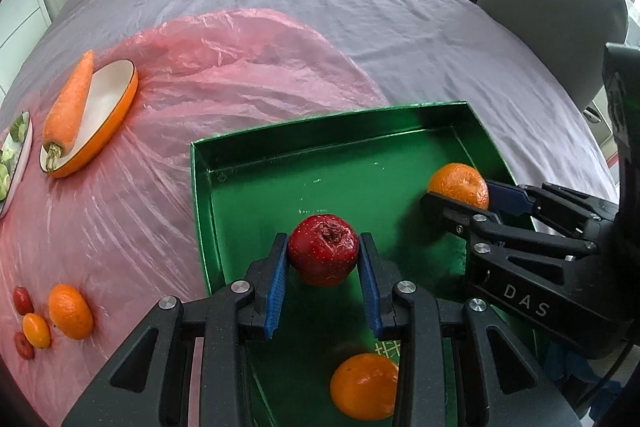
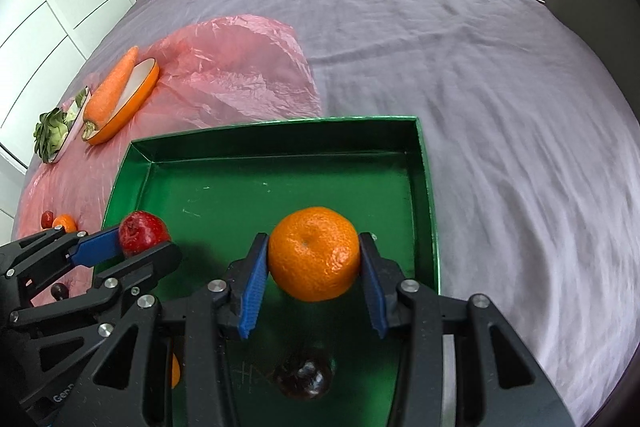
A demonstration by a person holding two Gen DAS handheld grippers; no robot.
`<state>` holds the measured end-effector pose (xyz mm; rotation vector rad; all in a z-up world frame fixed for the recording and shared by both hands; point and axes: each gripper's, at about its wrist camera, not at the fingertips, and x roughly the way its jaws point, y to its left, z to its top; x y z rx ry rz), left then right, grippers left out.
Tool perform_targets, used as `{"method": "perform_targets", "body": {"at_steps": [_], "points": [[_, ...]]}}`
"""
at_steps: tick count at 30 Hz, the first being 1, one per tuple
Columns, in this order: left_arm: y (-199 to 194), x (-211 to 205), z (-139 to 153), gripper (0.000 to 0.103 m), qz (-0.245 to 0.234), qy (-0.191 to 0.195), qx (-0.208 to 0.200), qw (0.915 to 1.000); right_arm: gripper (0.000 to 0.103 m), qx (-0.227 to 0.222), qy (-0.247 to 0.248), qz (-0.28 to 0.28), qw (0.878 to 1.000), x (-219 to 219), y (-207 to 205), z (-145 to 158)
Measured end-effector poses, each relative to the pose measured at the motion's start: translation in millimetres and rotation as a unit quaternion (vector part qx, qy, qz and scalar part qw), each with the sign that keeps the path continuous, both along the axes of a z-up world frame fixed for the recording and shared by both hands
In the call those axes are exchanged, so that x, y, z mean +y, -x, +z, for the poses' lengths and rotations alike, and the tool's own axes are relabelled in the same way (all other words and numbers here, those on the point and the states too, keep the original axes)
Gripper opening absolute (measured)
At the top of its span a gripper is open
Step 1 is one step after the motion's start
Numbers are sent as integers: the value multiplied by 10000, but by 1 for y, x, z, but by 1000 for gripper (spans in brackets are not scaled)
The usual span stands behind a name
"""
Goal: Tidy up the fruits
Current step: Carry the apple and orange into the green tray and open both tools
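Note:
A green tray (image 1: 328, 155) lies on the bed, partly on a pink plastic sheet. My left gripper (image 1: 324, 259) is shut on a red apple (image 1: 323, 254) and holds it above the tray floor. My right gripper (image 2: 314, 255) is shut on an orange (image 2: 314, 253) above the tray's right side; it also shows in the left wrist view (image 1: 460, 185). The apple shows in the right wrist view (image 2: 142, 231). Another orange (image 1: 364, 391) lies in the tray under my left gripper. A dark fruit (image 2: 306, 379) lies in the tray under my right gripper.
On the pink sheet (image 1: 240, 75) at left lie an orange (image 1: 70, 311), a small orange (image 1: 36, 331) and small red fruits (image 1: 22, 301). A carrot (image 1: 70, 103) rests on an orange-rimmed dish (image 1: 116, 123); greens on a plate (image 2: 52, 135) beside it. A grey chair (image 1: 552, 7) stands right.

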<state>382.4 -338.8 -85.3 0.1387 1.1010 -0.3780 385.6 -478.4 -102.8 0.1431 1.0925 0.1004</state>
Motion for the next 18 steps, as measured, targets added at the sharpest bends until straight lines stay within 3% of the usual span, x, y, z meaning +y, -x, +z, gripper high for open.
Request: {"method": "perform_targets", "body": {"at_steps": [7,18], "points": [[-2,0,-5,29,56,-7,97,9999,71,-13,26,58,10000,1,0,0],[-2,3,-5,43,41,0,88,10000,73,20,108,17,9999,5,1,1]]}}
